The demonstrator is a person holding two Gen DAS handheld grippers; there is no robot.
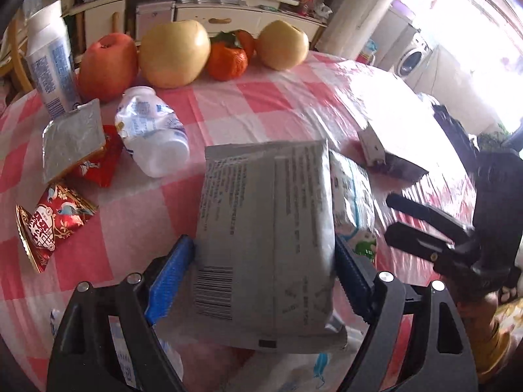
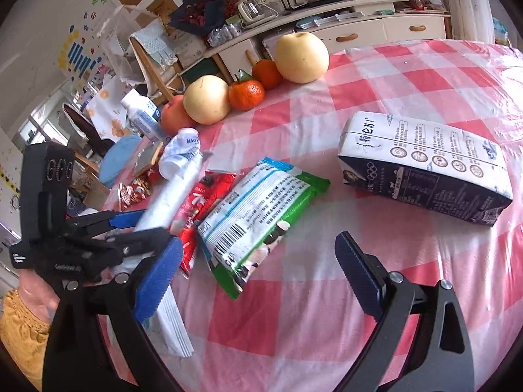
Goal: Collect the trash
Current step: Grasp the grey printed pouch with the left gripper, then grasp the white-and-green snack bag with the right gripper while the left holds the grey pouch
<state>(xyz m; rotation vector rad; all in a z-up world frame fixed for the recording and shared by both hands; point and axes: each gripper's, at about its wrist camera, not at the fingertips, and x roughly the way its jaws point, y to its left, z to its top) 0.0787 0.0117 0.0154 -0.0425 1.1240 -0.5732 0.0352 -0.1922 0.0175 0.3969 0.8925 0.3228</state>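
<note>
The gray wrapper [image 1: 264,228] sits between my left gripper [image 1: 264,281] pads, in the near middle of the table [image 1: 261,104]. My pads press its two side edges (it looks light, thin and crinkly). My right gripper [image 2: 258,268] is wide open and holds nothing.

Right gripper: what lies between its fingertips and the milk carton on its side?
Only bare checked tablecloth separates the right gripper from the milk carton, shown in the right wrist view.
</note>
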